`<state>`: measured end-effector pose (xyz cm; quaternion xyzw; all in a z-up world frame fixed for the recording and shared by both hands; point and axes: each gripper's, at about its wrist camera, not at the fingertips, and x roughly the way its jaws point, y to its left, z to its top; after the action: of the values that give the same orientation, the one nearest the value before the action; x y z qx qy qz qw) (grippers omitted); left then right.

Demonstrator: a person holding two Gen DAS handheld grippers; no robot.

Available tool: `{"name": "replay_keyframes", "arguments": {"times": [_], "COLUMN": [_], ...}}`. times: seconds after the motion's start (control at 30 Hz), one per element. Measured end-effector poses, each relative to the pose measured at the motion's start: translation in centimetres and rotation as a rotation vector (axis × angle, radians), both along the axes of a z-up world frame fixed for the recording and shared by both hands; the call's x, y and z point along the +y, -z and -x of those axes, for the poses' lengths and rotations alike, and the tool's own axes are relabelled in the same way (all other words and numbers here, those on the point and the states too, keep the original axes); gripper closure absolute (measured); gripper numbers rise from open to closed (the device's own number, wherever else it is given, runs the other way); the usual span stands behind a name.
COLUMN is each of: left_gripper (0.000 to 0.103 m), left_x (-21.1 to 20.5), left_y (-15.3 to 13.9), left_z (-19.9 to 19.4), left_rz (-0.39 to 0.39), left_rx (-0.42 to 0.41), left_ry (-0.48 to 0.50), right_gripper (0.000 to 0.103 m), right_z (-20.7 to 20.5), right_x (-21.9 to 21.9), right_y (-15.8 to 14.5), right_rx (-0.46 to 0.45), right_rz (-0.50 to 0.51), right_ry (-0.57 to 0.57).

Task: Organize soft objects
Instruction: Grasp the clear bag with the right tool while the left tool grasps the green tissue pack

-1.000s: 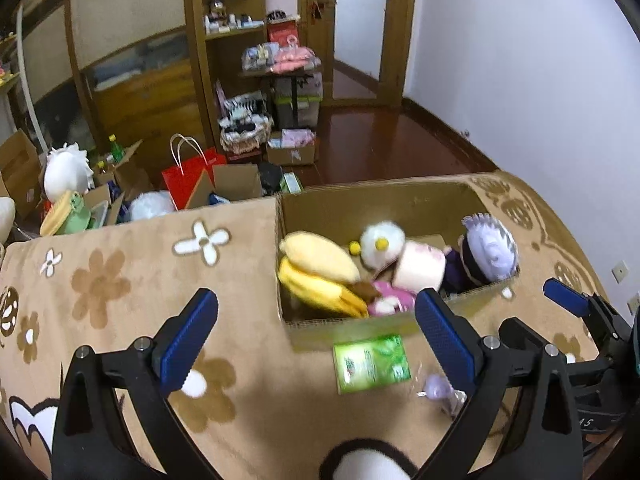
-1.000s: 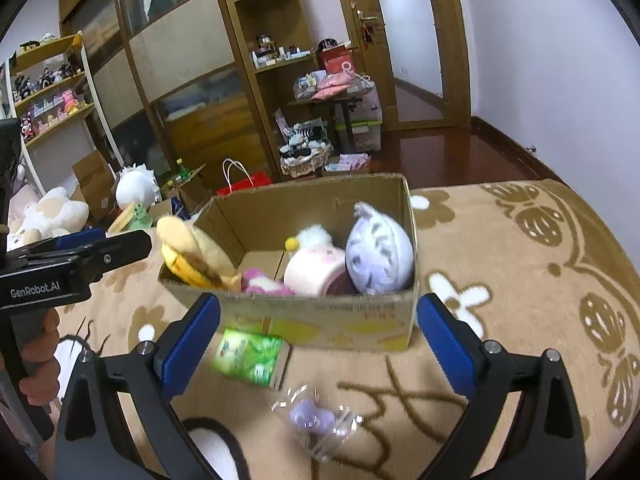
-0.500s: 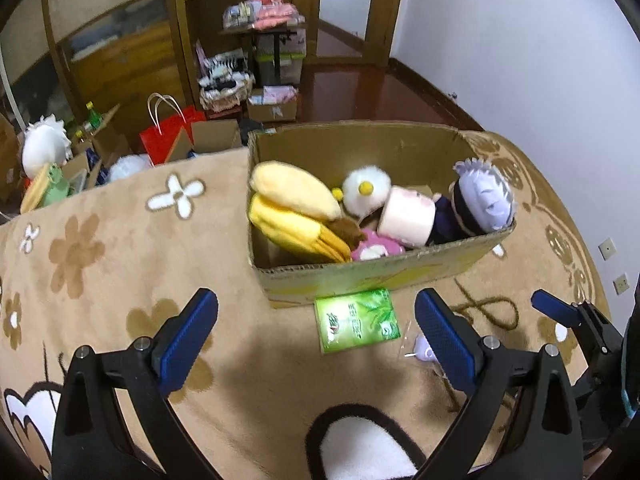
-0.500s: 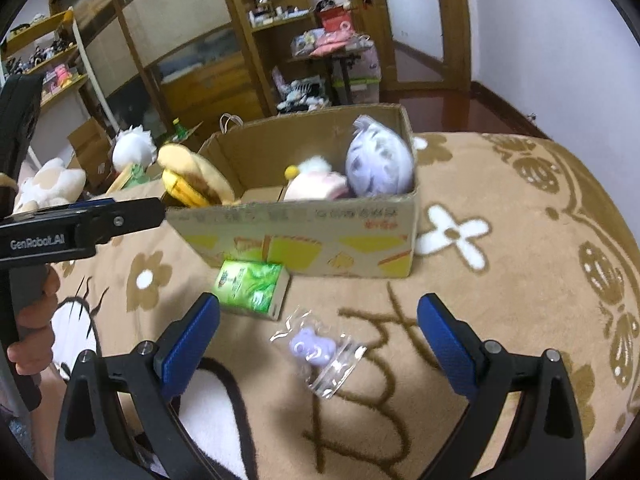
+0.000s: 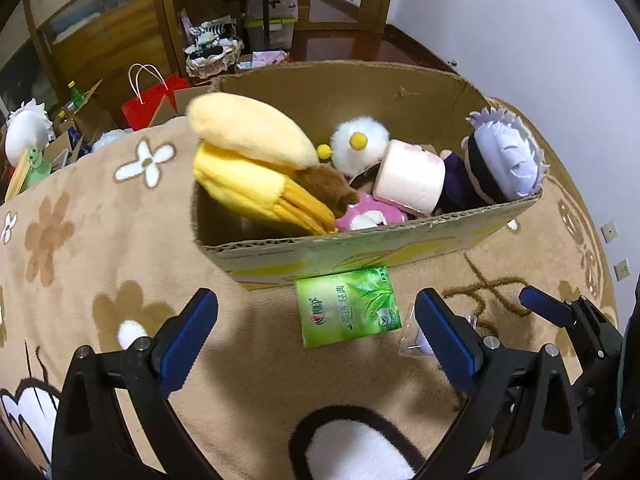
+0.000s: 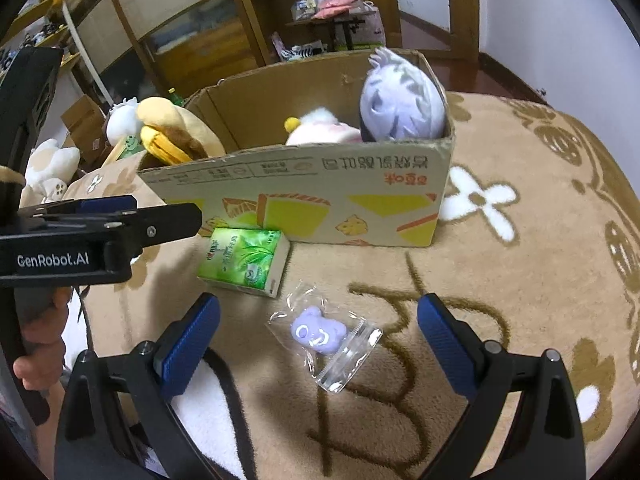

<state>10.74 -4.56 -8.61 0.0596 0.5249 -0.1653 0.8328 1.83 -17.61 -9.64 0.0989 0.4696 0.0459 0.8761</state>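
Note:
A cardboard box [image 5: 360, 246] [image 6: 360, 184] on the brown carpet holds several plush toys: a yellow banana plush [image 5: 248, 160], a white fluffy one [image 5: 360, 140], a pink roll [image 5: 412, 180] and a pale purple-haired doll [image 5: 504, 156] [image 6: 400, 96]. A green tissue pack [image 5: 348, 306] [image 6: 244, 258] lies in front of the box. A small purple toy in a clear bag [image 6: 320, 332] [image 5: 418, 344] lies to its right. My left gripper [image 5: 316, 340] is open just before the tissue pack. My right gripper [image 6: 318, 340] is open with the bagged toy between its fingers.
The flower-patterned carpet [image 6: 520, 280] spreads around the box. Behind it stand wooden cabinets [image 5: 100, 40], a red paper bag [image 5: 152, 100], more plush toys [image 6: 52, 164] and cartons. A white wall [image 5: 540, 40] is on the right. The left gripper's body [image 6: 80, 240] shows in the right view.
Both grippers have moved forward and down toward the carpet. The box, tissue pack and bagged toy now look larger and nearer. Both stayed open.

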Motion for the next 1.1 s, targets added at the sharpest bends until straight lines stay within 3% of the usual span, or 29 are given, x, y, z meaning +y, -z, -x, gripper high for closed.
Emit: {"name": "replay_keyframes", "arguments": {"times": [0.63, 1.1], "left_gripper": [0.005, 0.008], "left_x": [-2.4, -3.2], "left_y": [4.8, 7.2], "left_z": [-1.9, -4.3], "left_rz": [-0.044, -0.038], "left_rx": [0.131, 0.196], "left_ry": [0.009, 0.018], "right_gripper": [0.000, 0.000], "right_z": [-2.8, -4.9], "right_x": [1.1, 3.4], "right_y": [4.5, 6.7], "right_rx": [0.165, 0.218], "right_rz": [-0.022, 0.066], "right_ry": [-0.022, -0.068]}}
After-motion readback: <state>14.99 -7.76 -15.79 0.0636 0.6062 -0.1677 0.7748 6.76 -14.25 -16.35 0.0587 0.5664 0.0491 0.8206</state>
